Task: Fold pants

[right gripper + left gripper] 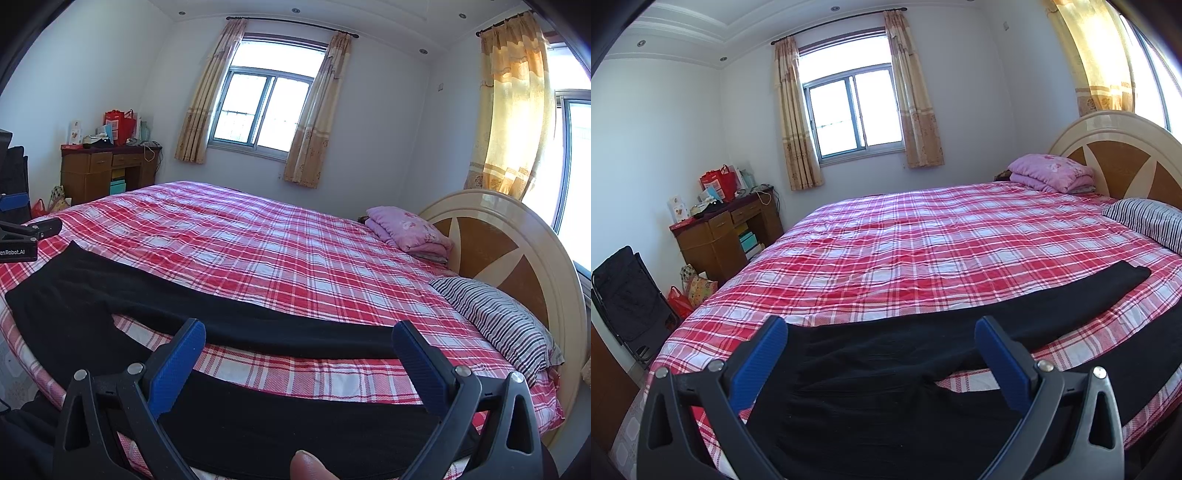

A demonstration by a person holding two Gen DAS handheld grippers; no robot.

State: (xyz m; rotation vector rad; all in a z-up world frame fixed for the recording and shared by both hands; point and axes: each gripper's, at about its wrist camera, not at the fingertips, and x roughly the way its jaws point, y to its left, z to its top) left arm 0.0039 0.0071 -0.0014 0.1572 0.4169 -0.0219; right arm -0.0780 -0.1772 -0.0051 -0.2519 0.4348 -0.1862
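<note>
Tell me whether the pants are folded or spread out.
Spread out, unfolded: the black pants lie flat on the bed, both legs stretched apart with checked cover showing between them.

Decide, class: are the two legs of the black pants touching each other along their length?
Apart. The right wrist view shows a strip of plaid bedsheet between the two legs of the black pants.

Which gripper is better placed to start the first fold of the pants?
Probably the left gripper: it is open over the waist part of the pants. The right gripper, also open, is over the legs, where bed sheet shows between.
</note>
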